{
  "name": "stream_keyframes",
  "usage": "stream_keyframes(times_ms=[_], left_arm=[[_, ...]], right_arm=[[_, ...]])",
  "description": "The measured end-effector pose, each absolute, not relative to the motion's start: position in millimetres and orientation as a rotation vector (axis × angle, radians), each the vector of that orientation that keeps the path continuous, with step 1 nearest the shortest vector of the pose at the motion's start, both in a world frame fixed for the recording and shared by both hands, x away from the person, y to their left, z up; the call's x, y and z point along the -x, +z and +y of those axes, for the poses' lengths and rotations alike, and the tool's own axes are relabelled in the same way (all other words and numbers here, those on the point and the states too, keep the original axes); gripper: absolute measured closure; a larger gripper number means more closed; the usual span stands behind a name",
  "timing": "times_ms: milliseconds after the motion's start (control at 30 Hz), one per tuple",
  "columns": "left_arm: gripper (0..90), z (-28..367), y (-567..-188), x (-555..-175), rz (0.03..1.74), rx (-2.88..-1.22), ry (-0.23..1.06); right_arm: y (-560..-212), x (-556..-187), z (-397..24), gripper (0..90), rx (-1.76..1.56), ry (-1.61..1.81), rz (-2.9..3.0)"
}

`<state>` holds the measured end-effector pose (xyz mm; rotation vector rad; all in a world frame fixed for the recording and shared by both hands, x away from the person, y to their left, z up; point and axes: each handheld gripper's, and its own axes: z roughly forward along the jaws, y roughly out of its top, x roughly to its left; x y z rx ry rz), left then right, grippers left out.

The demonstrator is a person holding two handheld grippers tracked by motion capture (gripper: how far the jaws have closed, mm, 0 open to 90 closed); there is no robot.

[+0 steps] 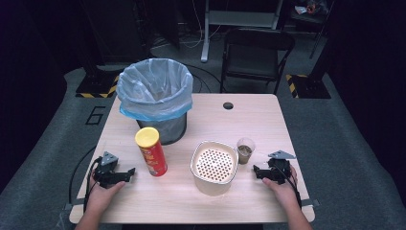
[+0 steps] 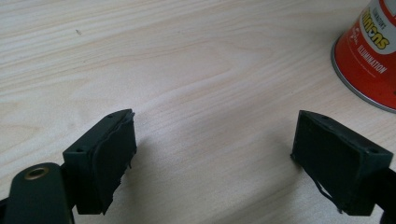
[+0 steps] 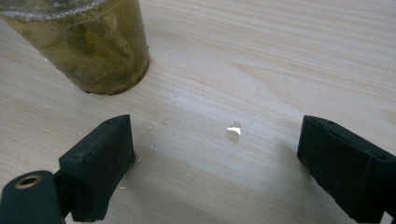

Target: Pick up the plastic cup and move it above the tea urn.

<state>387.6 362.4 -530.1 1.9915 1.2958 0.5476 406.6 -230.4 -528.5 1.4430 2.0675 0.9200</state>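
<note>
Two tongs rest wide apart and empty on the desk [image 1: 268, 115]: left tongs [image 1: 125, 173] should square up to the crisps can [image 1: 151, 151], right tongs [image 1: 259, 173] to the cup [image 1: 245, 150].

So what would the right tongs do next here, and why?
Probably ease the right tongs forward to the small plastic cup: they rest open and empty on the table, and that cup of brownish scraps stands just ahead of them, with the lined bin waiting.

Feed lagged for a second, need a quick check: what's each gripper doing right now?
Left gripper: open, holding nothing, beside the red chip can.
Right gripper: open, holding nothing, near the small plastic cup.
</note>
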Motion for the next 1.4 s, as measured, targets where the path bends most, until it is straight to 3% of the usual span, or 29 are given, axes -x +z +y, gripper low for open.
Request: stream_keyframes(times_ms=[933,1133,1400], left_arm=[[13.5,359.7,-531.1,-384.0,1.302,-1.976,0.564],[13.5,359.7,-531.1,-383.9,1.303,-1.975,0.565],[13.5,359.6,-531.1,-383.9,1.303,-1.975,0.565]], right_arm=[[-527.8,-401.6,-231.2,19.9,-1.410,0.943,2.075],[-523.3,-397.5,-232.5,31.2,-1.400,0.942,2.116],[-507.6,-393.7,-222.4,28.7,-1.344,1.016,2.151]])
